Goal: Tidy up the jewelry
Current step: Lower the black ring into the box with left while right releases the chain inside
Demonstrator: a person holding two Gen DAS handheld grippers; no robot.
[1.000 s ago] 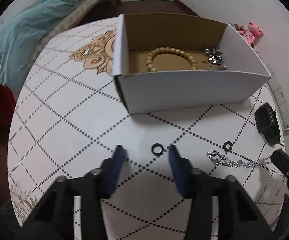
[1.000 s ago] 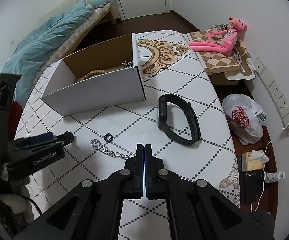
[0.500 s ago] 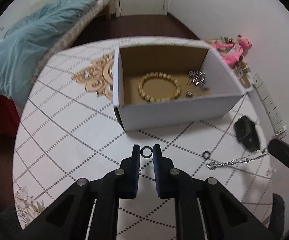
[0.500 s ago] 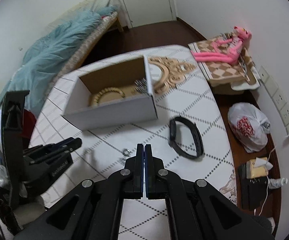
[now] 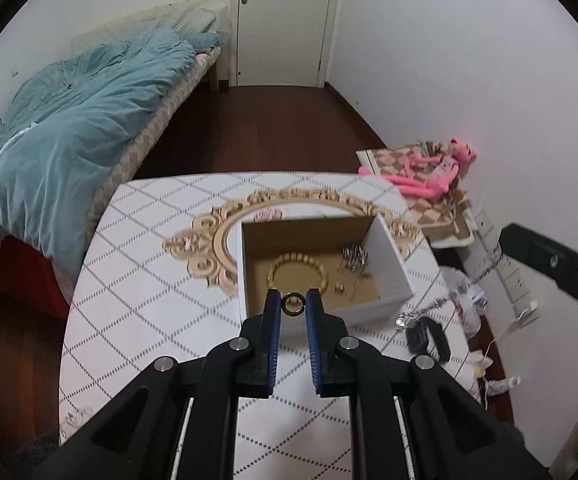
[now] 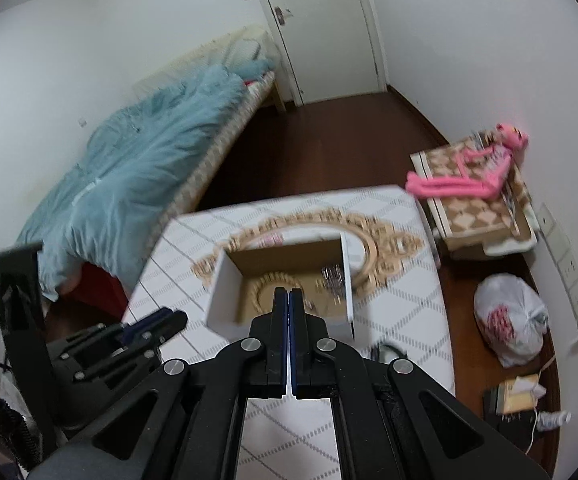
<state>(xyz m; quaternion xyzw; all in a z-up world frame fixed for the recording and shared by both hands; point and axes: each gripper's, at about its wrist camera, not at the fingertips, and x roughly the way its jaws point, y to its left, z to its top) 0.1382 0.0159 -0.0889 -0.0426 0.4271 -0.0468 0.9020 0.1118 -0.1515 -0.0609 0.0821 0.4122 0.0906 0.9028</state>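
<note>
Looking through the left wrist view: white table (image 5: pixel 137 280) with dotted diamond lines and a gold ornate print, teal duvet bed (image 5: pixel 69 120) beyond the box to the left, white door (image 5: pixel 285 20) behind it. Open white box (image 5: pixel 393 268) sits on the table; inside it a wooden bead bracelet (image 5: pixel 299 270) and silver pieces (image 5: pixel 355 260). Left gripper (image 5: pixel 293 304) clenched on a small black ring (image 5: pixel 292 304), pinched between the blue pads, raised in front of the box's near wall. Black watch band (image 5: pixel 429 334) lies on the table right of the box, silver chain (image 5: pixel 445 300) hangs in the air above it, running up toward the right tool.

Right wrist view: same table (image 6: pixel 401 312), box (image 6: pixel 219 292) below the fingers, pink plush (image 6: pixel 469 172) on a checkered stand right of the box, white plastic bag (image 6: pixel 509 324) on the floor. Right gripper (image 6: pixel 289 300) pressed fully together; chain not visible here, so whether it grips it cannot be told. Left tool seen left of the box.

Versus a second ago: ring was flat on the table between spread left fingers, chain lay on the table; both cameras now much higher over the box.
</note>
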